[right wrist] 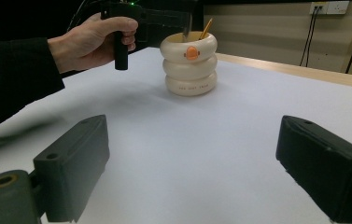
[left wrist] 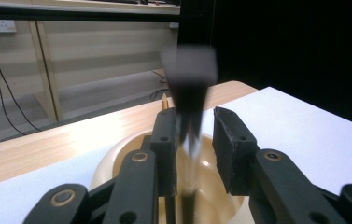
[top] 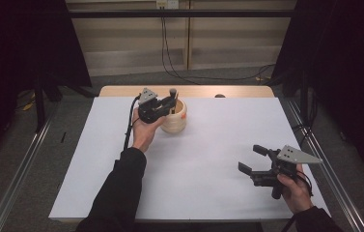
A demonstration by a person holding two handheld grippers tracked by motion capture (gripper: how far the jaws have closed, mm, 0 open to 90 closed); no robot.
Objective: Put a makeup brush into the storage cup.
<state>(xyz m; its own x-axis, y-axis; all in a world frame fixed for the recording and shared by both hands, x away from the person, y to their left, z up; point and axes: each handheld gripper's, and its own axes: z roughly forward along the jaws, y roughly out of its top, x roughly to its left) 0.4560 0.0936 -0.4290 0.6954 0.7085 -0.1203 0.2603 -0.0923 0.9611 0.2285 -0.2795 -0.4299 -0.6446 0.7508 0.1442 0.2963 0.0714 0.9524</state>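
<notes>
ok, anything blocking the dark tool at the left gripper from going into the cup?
Nothing visible. The dark tool stands between the left gripper's jaws over the cup's mouth, lower end already inside. The pencil leans at the far rim, off to the side.

Black long sleeves on both arms, left gripper [top: 167, 103] black with a trailing black cable, right gripper [top: 254, 158] topped by a grey three-cornered plate, brass-coloured rivets on linkages.
</notes>
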